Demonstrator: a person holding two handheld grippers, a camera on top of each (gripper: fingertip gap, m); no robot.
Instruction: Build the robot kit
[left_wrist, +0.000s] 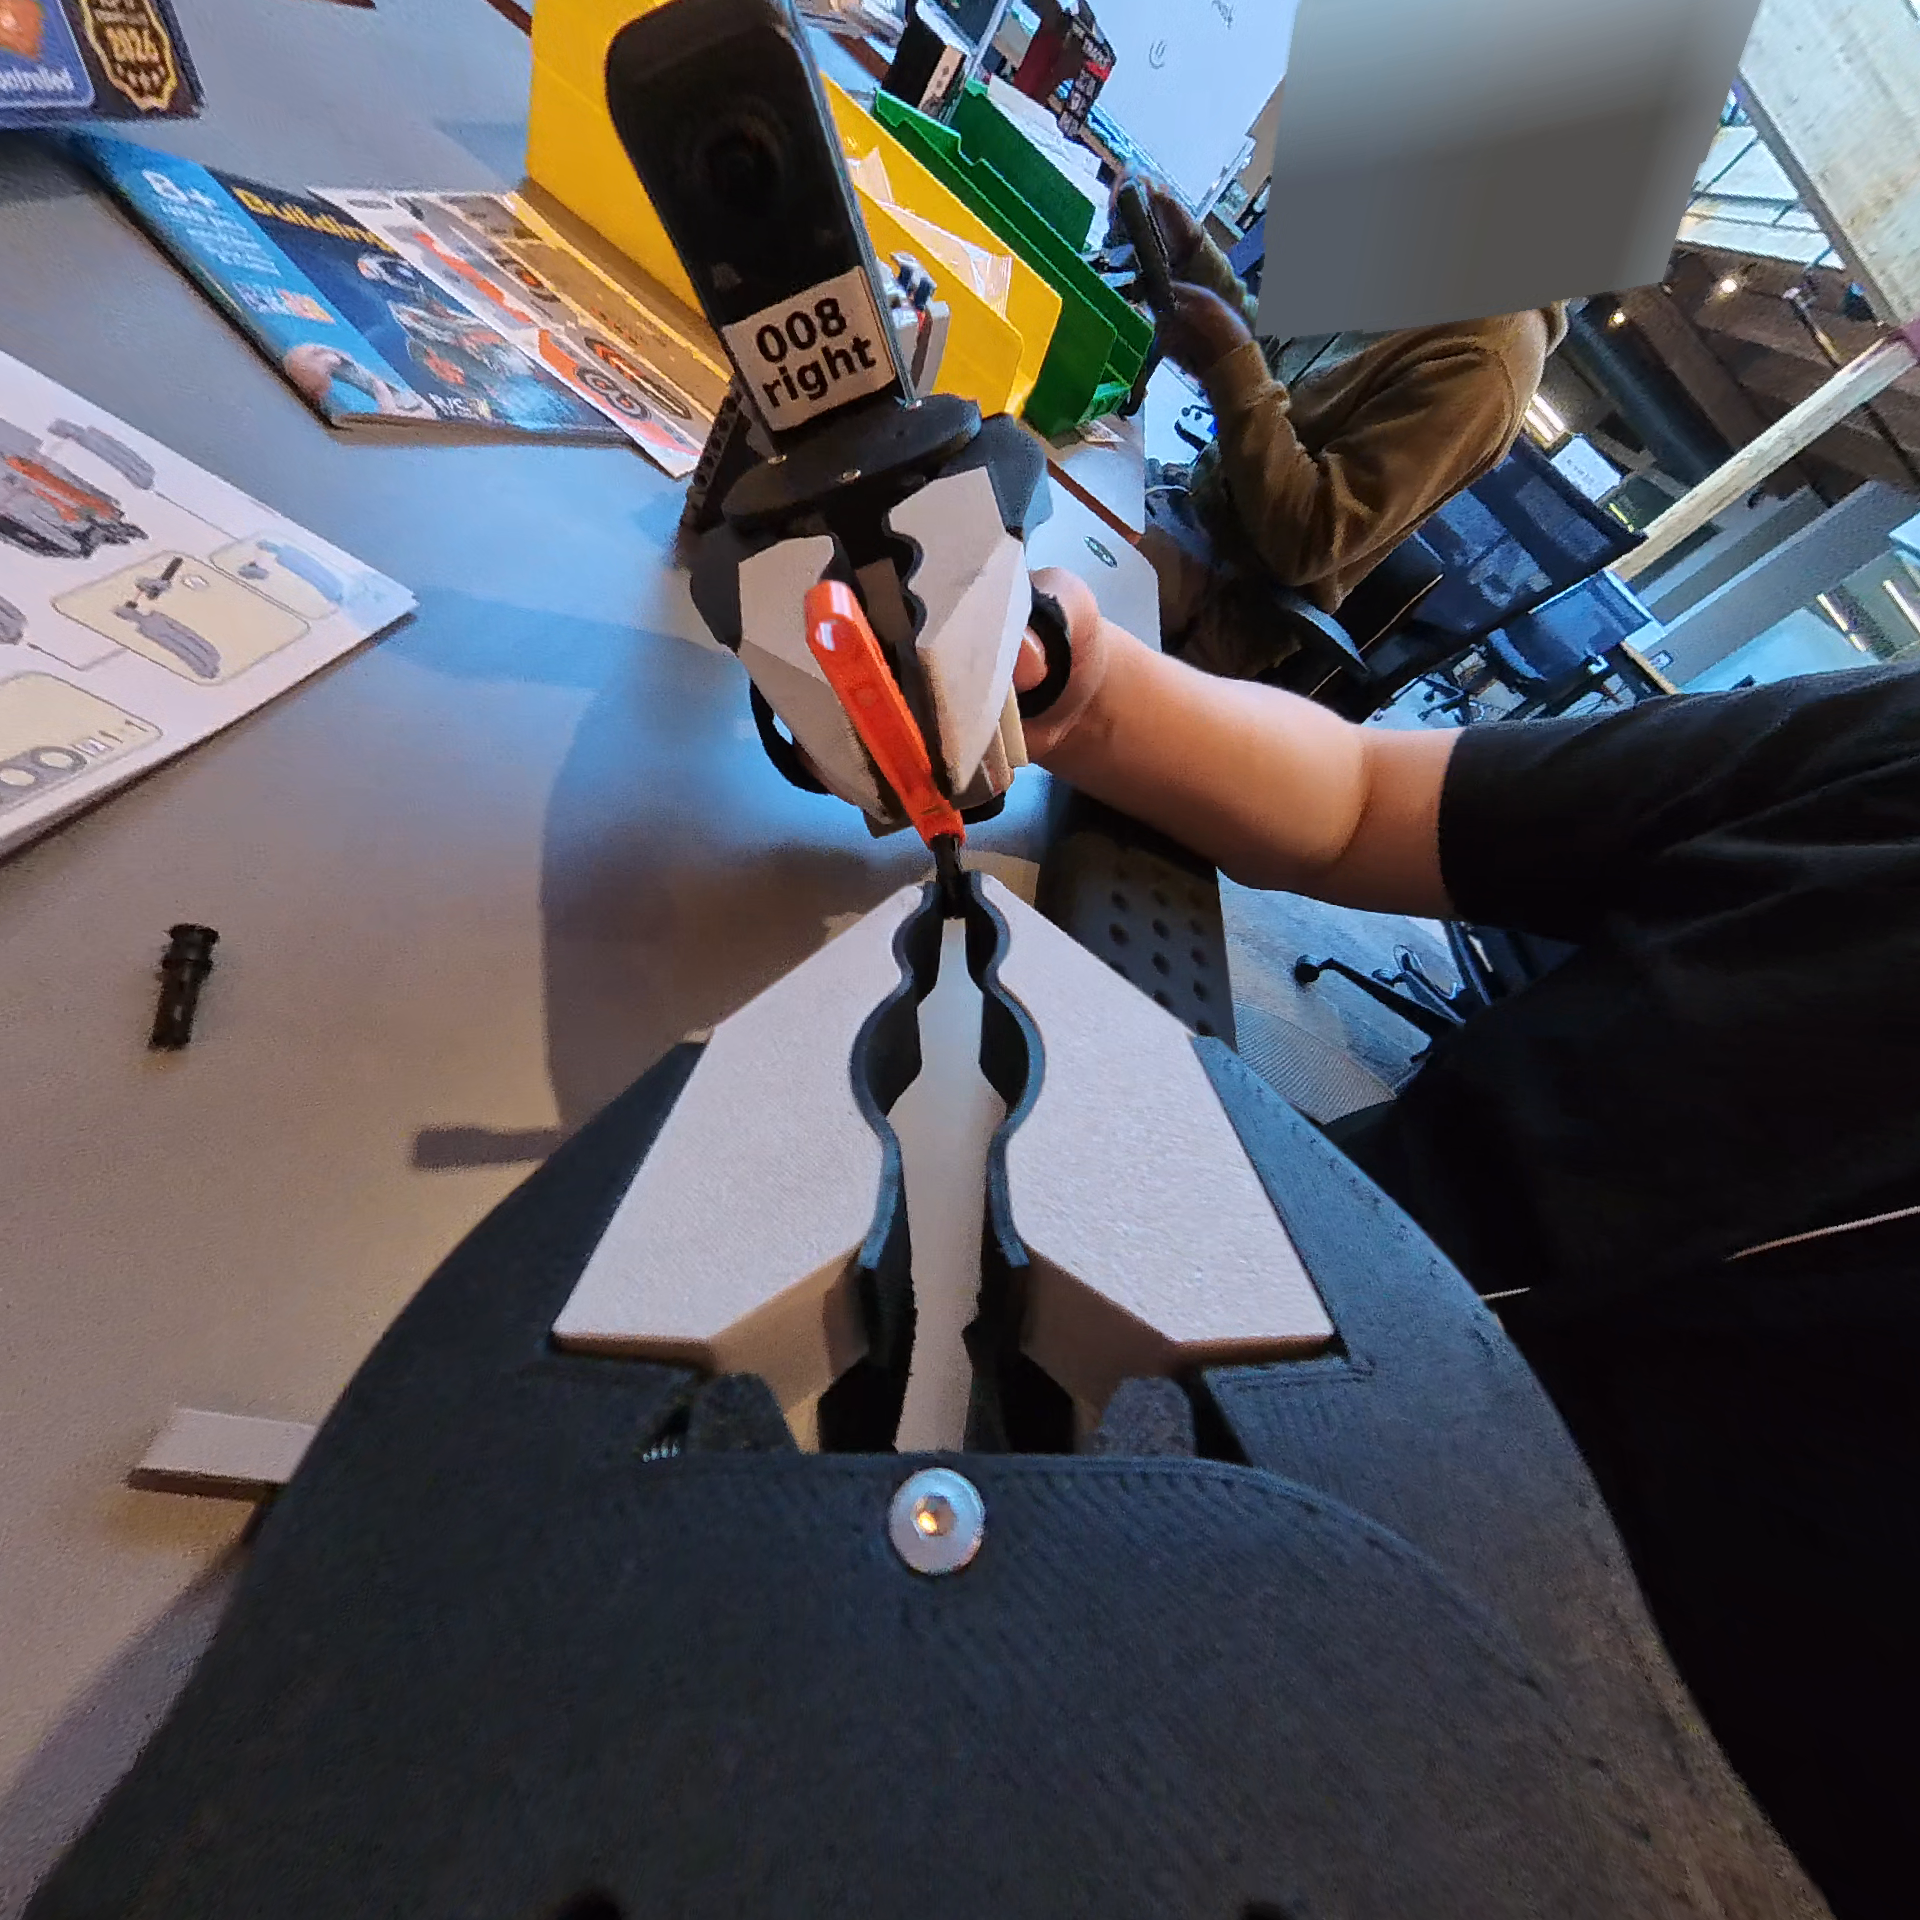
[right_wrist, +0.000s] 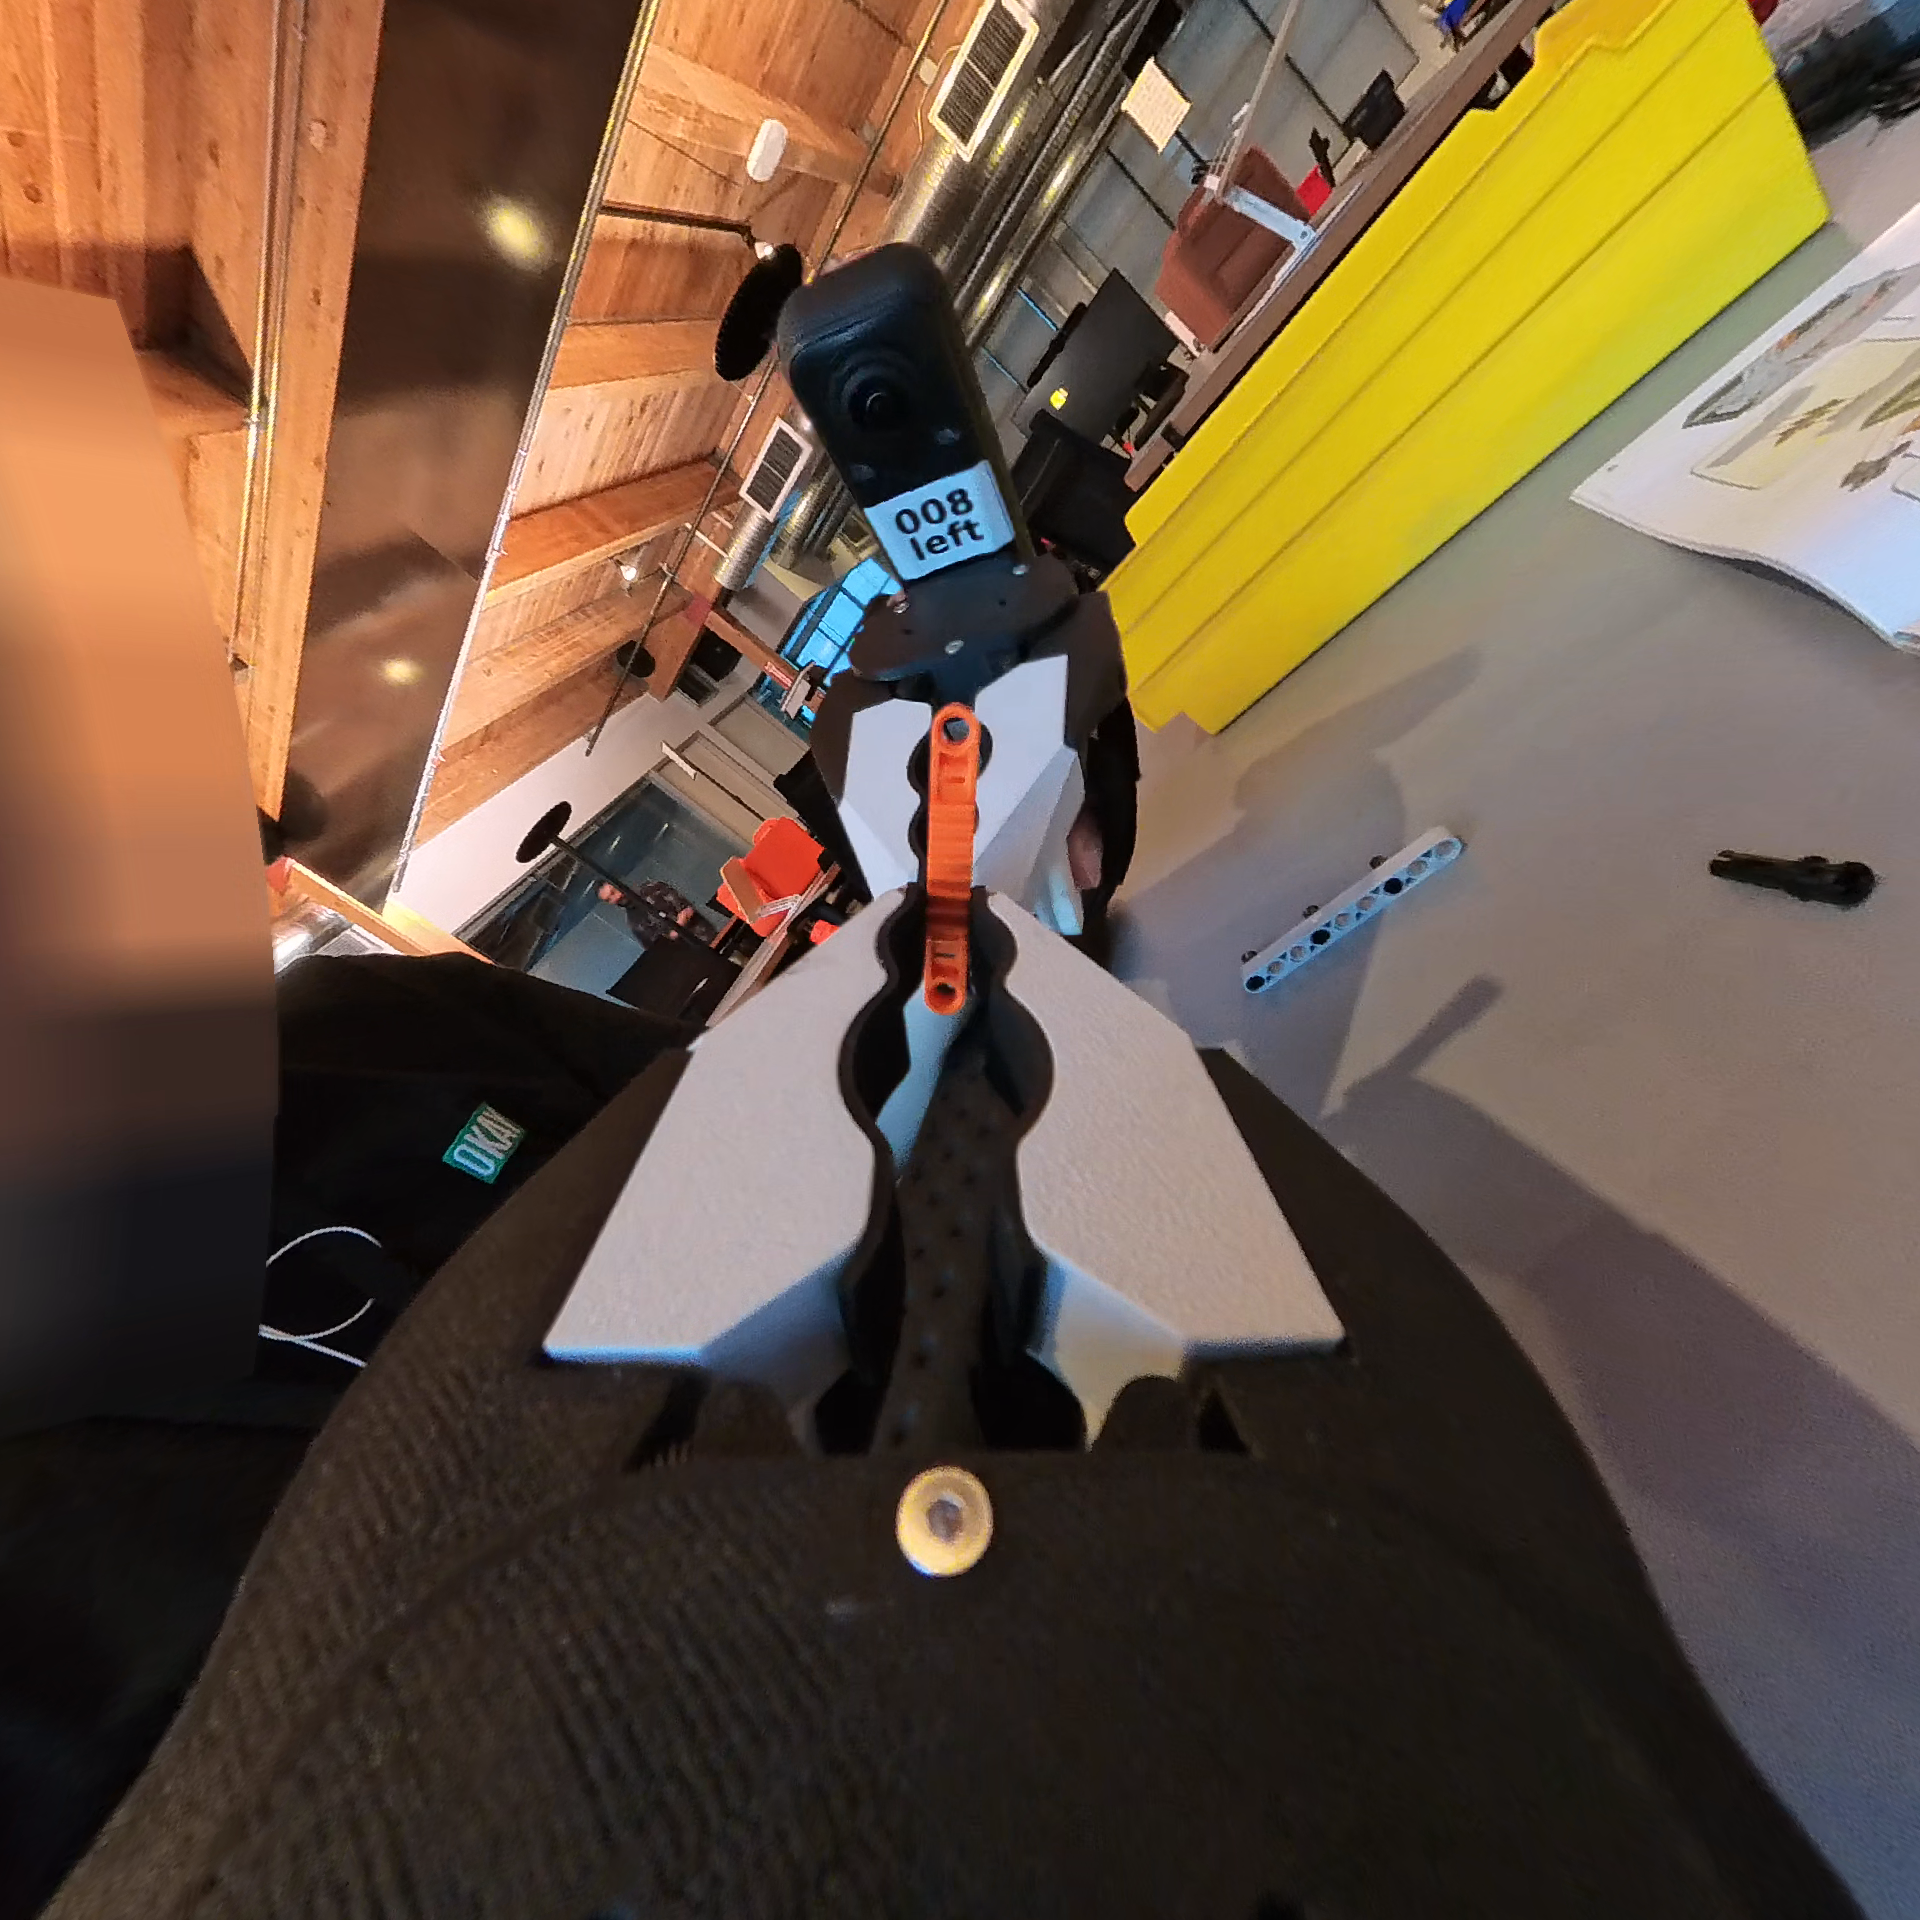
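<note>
Facing each other above the table (left_wrist: 436, 831), the two grippers meet tip to tip. The right gripper (right_wrist: 948, 940) is pressed together on an orange beam (right_wrist: 950, 831), clamping its lower half; the free end points at the left gripper (left_wrist: 951, 899). The left gripper pinches a small black pin (left_wrist: 948, 868) at its very tips, and the pin touches the beam's end hole.

The beam looks light, rigid, smooth plastic, likely to pivot if gripped by an end, so mid-length is the safer hold. The pin is tiny and held by little surface; it may slip or twist.

Clearance: a spare pin (left_wrist: 182, 982) and a grey beam (right_wrist: 1351, 920) lie well apart on the table; the yellow bin (right_wrist: 1455, 364) and booklets (left_wrist: 135, 613) stand farther off.
</note>
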